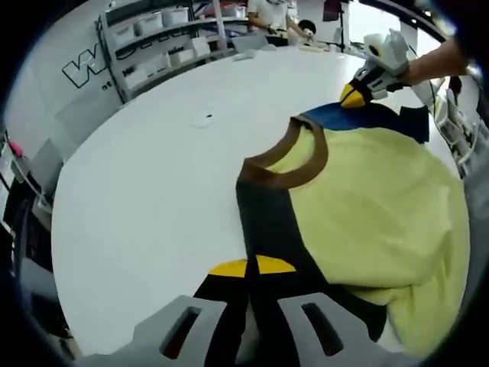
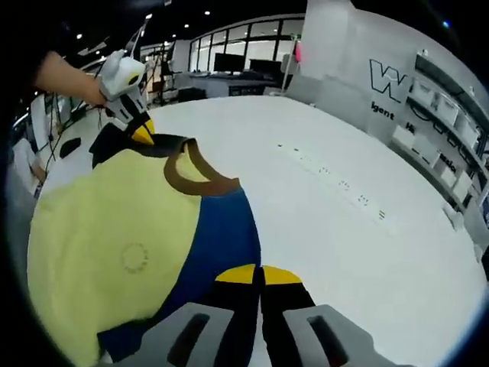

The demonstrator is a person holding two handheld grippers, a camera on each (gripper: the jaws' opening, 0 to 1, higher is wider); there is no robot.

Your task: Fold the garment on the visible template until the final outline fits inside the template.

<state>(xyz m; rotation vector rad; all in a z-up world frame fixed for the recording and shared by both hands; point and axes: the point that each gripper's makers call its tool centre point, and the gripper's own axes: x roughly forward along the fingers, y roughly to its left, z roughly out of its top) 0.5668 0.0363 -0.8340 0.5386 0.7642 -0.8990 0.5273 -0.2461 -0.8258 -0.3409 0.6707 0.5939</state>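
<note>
A yellow T-shirt (image 1: 382, 199) with a brown collar (image 1: 294, 164) lies spread on the white table (image 1: 153, 206). One shoulder panel is dark grey (image 1: 267, 222), the other blue (image 2: 221, 237). In the left gripper view my left gripper (image 1: 252, 267) is shut on the dark grey shoulder, its yellow tips pressed together over the cloth. My right gripper (image 2: 260, 275) is shut on the blue shoulder. Each gripper also appears at the far side of the other's view: the right gripper (image 1: 353, 95) at the blue edge, the left gripper (image 2: 142, 133) at the dark corner. The yellow T-shirt (image 2: 107, 229) shows a faint round print.
Shelves with white bins (image 1: 153, 38) stand beyond the table, and people (image 1: 271, 11) work at its far end. A small mark (image 1: 202, 120) and a line of small marks (image 2: 336, 183) lie on the bare table. A wall with lettering (image 2: 386, 84) rises behind.
</note>
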